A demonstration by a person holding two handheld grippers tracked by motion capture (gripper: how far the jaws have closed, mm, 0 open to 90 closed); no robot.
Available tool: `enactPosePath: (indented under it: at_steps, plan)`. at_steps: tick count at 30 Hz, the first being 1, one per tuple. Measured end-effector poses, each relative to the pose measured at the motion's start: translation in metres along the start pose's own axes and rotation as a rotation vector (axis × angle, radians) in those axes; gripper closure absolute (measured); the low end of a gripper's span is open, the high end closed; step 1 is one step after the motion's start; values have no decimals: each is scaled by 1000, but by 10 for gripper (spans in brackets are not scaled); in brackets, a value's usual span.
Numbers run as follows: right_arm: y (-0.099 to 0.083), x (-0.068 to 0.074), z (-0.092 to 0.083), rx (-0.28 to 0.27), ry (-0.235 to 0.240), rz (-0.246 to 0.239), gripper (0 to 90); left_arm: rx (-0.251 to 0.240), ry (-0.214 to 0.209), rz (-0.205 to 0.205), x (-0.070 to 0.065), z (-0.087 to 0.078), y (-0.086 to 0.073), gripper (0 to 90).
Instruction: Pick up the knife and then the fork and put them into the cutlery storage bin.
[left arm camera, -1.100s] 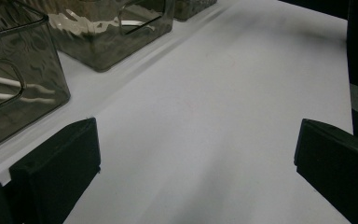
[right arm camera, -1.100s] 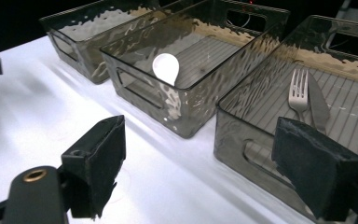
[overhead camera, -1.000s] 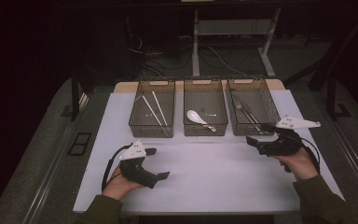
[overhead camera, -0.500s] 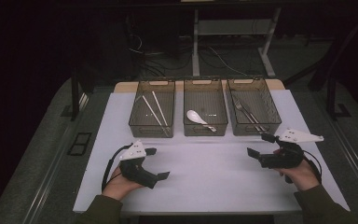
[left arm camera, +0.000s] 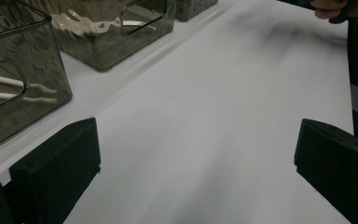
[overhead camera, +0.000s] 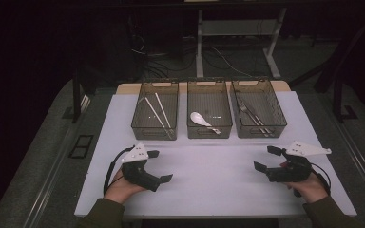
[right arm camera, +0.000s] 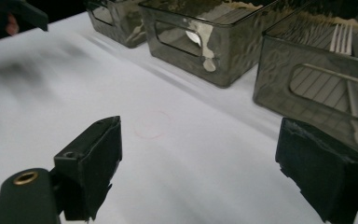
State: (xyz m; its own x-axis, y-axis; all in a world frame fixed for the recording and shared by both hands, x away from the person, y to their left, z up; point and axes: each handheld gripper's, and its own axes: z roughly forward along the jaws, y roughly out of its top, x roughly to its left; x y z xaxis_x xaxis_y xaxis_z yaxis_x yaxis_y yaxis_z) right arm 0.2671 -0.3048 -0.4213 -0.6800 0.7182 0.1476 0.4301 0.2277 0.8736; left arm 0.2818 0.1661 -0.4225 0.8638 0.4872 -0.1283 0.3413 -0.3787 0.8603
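High view: both claws (overhead camera: 160, 166) (overhead camera: 265, 158) agape, empty.

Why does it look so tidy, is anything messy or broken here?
Nothing stands out. The chopsticks, the spoon and the fork each lie in their own bin, and both hand-held grippers, left and right, sit open over the bare white table.

Smoked translucent plastic bins (overhead camera: 209, 102); matt white tabletop (overhead camera: 209, 175); shiny metal fork (right arm camera: 347, 56); glossy white spoon (overhead camera: 200, 119).
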Motion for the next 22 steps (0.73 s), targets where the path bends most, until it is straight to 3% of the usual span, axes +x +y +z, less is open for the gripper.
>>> enactPosePath:
  at_steps: [10, 15, 22]
  plan:
    - [-10, 5, -4, -2, 12, 20, 125, -1, -1, -1, -1, 0, 0, 0]
    - [-14, 5, -2, 37, 7, 2, 125, -3, -1, -1, -1, 0, 0, 0]
    - [-15, 4, -2, 33, 9, 5, 124, -1, 0, 1, -1, 0, 0, 0]
